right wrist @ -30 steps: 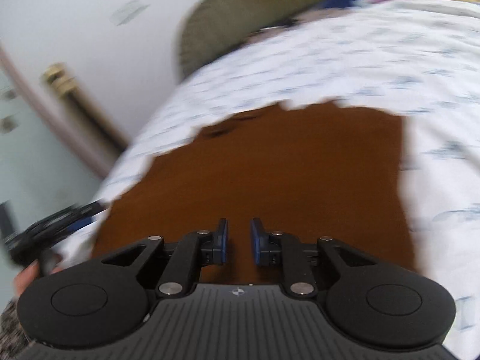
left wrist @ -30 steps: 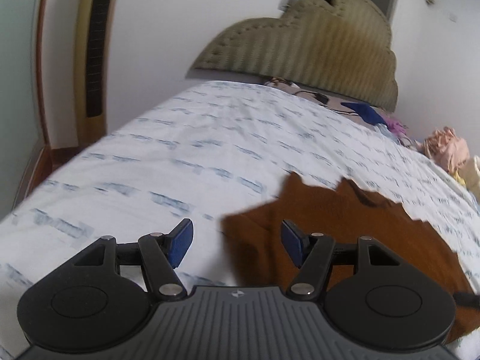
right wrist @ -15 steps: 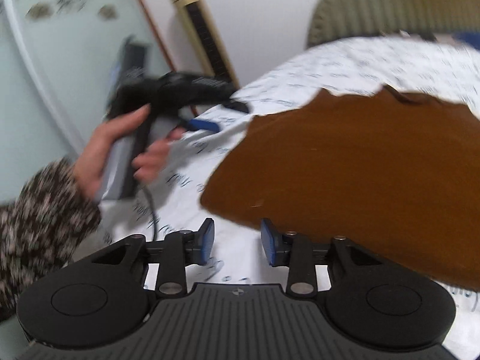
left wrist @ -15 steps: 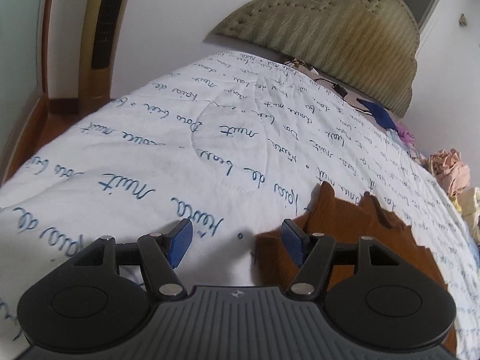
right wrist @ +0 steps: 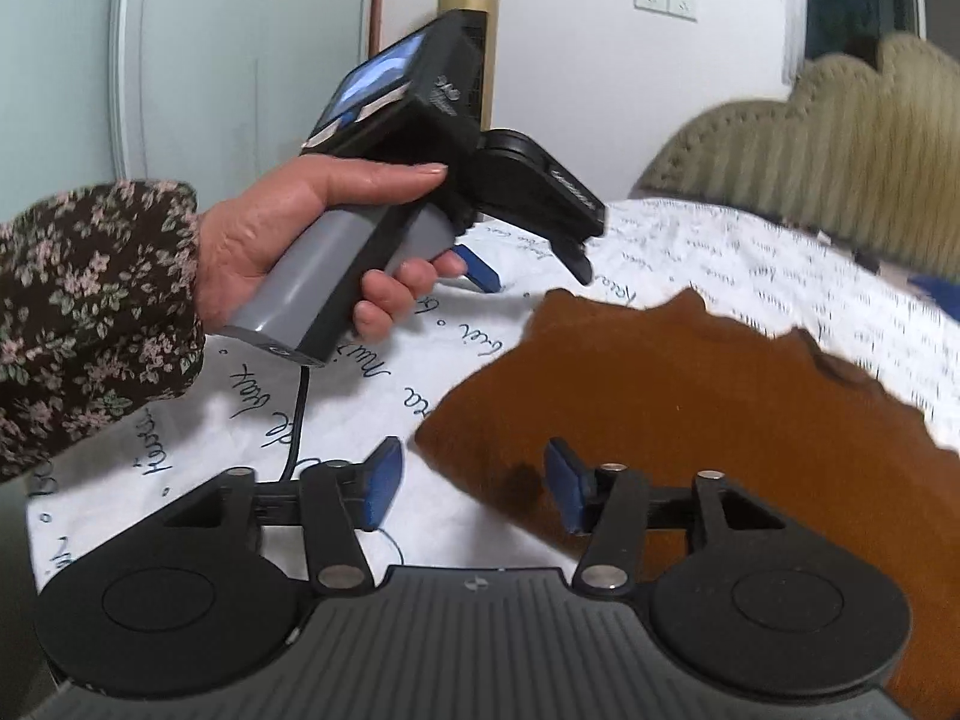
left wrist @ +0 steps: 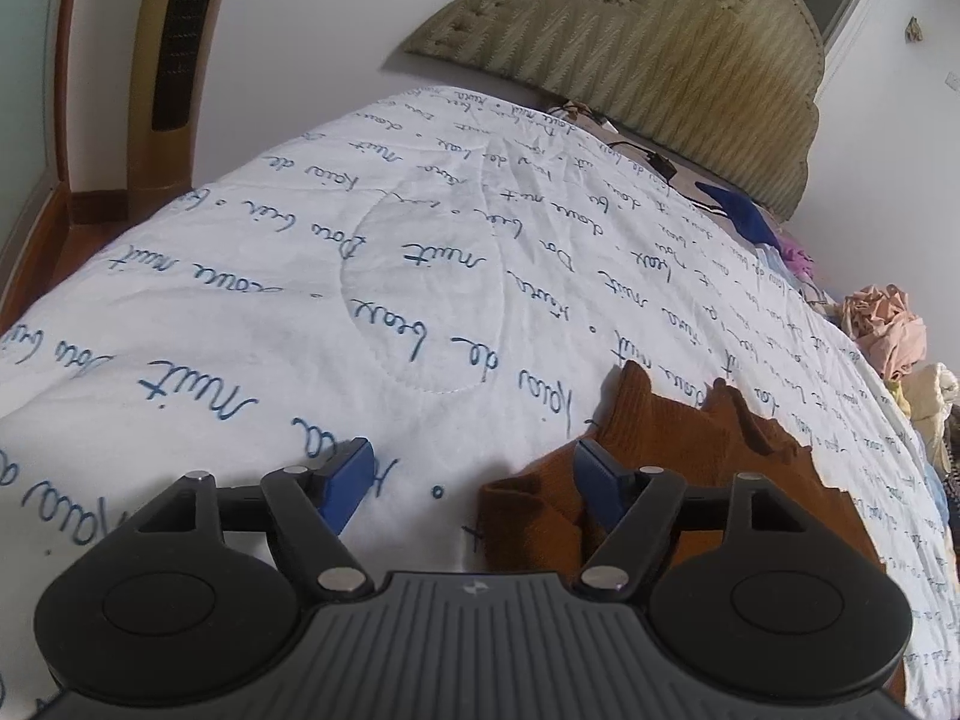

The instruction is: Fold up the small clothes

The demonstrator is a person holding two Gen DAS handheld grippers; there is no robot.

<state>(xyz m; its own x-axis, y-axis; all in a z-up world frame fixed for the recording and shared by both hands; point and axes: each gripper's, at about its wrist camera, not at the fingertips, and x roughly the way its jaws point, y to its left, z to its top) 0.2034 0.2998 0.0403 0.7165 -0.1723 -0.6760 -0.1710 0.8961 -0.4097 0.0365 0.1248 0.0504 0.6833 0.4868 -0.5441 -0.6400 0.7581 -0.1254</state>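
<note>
A small brown knit garment (left wrist: 678, 468) lies flat on the white quilt (left wrist: 360, 276) printed with blue script. My left gripper (left wrist: 471, 483) is open and empty, with its right finger over the garment's near left corner. In the right wrist view the same brown garment (right wrist: 690, 396) spreads to the right. My right gripper (right wrist: 471, 483) is open and empty, straddling the garment's near left edge. The left gripper (right wrist: 528, 264) shows there too, held in a hand above the quilt (right wrist: 750, 258) just left of the garment.
A padded olive headboard (left wrist: 660, 60) stands at the far end of the bed. Loose clothes, pink (left wrist: 882, 330) and blue (left wrist: 738, 210), lie along the right side. A gold tower fan (left wrist: 174, 60) stands by the wall on the left, past the bed edge.
My right gripper has opened and swung left from over the garment's middle to its left edge. My left gripper has shifted left, off the garment, and stayed open.
</note>
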